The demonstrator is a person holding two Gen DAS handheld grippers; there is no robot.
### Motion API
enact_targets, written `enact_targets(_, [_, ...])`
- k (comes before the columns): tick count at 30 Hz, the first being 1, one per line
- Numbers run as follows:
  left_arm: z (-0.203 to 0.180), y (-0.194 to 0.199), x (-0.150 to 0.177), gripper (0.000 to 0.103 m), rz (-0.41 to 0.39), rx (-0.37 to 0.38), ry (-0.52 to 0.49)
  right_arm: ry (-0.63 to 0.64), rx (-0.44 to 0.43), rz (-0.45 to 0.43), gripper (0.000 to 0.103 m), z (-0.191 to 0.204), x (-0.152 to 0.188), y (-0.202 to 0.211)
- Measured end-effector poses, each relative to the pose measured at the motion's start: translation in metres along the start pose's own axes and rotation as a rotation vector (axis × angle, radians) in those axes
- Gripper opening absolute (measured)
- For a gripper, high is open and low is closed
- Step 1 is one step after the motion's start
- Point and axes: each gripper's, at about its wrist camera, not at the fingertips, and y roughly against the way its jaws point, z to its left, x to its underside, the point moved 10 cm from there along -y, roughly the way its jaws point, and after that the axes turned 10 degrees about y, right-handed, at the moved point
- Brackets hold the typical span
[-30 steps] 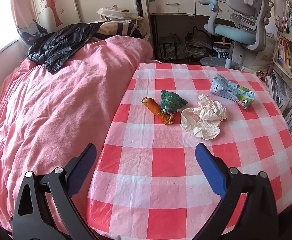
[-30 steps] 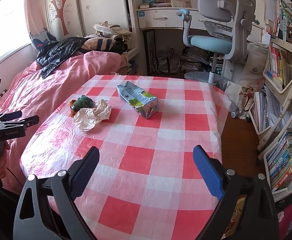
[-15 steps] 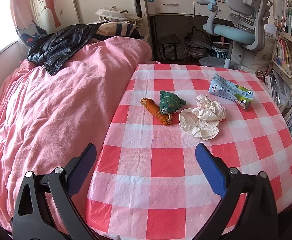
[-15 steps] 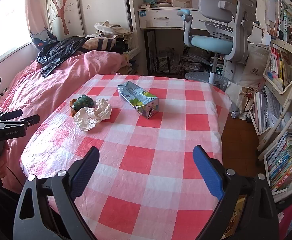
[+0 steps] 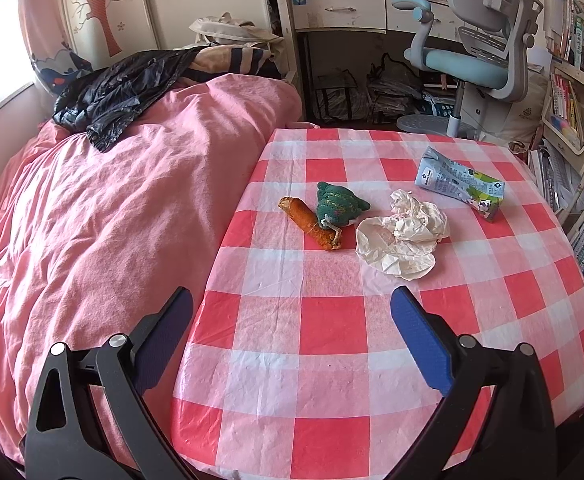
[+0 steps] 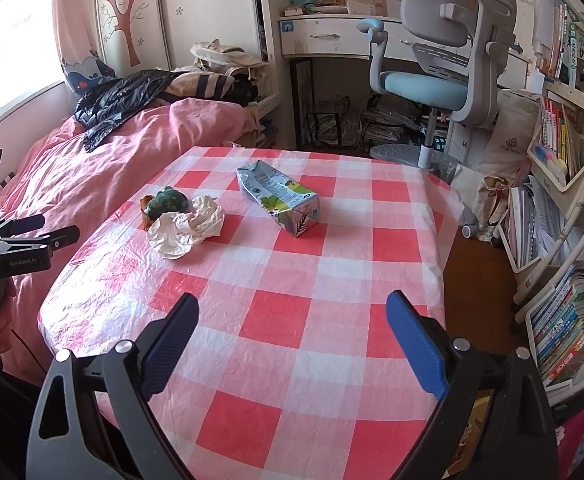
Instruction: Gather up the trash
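A bedroom table (image 5: pixel 332 344) under a red-and-white checked cloth stands beside a bed with a pink duvet (image 5: pixel 104 216). Nearest, the left gripper (image 5: pixel 292 316) and right gripper (image 6: pixel 292 316) both hover above the near edge, fingers spread wide, holding nothing. Ahead of the left gripper lies crumpled white paper (image 5: pixel 402 236), touching a green-and-orange stuffed toy (image 5: pixel 326 212) just left of it. Farther off to the right lies a flattened drink carton (image 5: pixel 460 184).

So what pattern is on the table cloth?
Red and white checks on the tablecloth, clearest in the left wrist view.
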Motion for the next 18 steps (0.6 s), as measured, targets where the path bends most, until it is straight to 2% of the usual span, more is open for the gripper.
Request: enact_targets(18, [-0.0006, 0.0004, 0.0001, 0.095, 0.000, 0.000, 0.001, 0.001, 0.001, 0.001, 0.091, 0.0013, -0.0007, -0.0004])
